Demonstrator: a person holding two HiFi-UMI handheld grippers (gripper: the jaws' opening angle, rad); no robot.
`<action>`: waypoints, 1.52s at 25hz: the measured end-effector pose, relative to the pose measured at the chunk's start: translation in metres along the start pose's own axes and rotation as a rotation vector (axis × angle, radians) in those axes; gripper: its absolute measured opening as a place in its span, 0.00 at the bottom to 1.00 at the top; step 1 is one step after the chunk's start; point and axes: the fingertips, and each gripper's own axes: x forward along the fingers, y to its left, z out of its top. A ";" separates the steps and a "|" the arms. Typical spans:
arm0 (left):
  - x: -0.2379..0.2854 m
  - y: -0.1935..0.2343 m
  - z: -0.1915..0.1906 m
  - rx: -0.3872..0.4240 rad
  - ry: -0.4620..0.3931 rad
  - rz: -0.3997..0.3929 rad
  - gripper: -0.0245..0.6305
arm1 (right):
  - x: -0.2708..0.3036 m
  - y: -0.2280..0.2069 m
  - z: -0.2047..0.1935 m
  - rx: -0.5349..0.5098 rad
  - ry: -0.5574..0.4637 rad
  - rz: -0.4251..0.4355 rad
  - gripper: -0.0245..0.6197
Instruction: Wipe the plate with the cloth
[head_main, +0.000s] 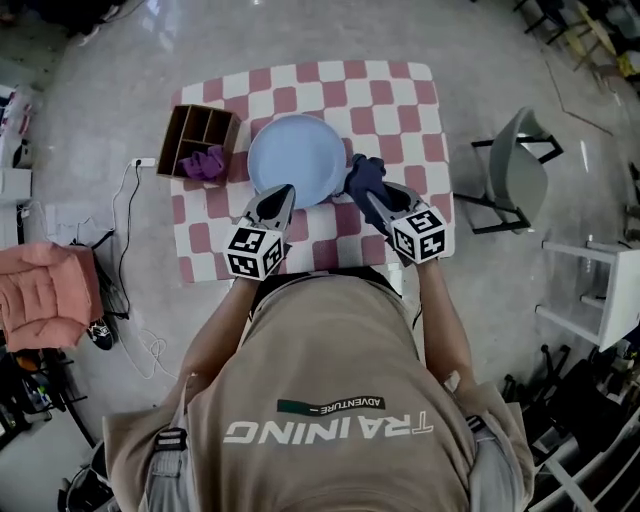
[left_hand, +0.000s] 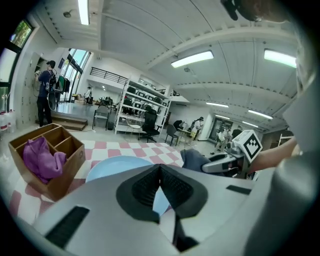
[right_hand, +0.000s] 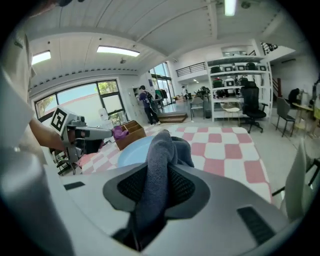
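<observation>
A light blue plate (head_main: 295, 155) lies in the middle of a red-and-white checked table (head_main: 400, 90). My left gripper (head_main: 284, 192) hovers over the plate's near rim with its pads meeting at the tips; nothing shows between them, and the plate (left_hand: 112, 167) lies just beyond. My right gripper (head_main: 366, 192) is at the plate's right edge, shut on a dark blue-grey cloth (head_main: 365, 172). In the right gripper view the cloth (right_hand: 162, 150) bulges out past the jaws, with the plate (right_hand: 132, 150) behind it to the left.
A wooden divided box (head_main: 190, 130) holding a purple cloth (head_main: 205, 163) stands left of the plate. A grey chair (head_main: 525, 170) is beside the table's right edge. A pink cushion (head_main: 45, 295) and cables lie on the floor at the left.
</observation>
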 end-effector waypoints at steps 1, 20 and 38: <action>0.004 -0.008 0.002 0.008 0.001 0.000 0.06 | -0.012 -0.016 -0.012 0.025 0.006 -0.023 0.23; 0.019 -0.070 -0.003 0.040 0.008 0.072 0.06 | -0.052 -0.097 -0.110 0.030 0.109 -0.102 0.38; -0.054 -0.006 0.011 0.004 -0.076 0.154 0.06 | -0.054 0.000 -0.007 -0.159 -0.117 -0.063 0.26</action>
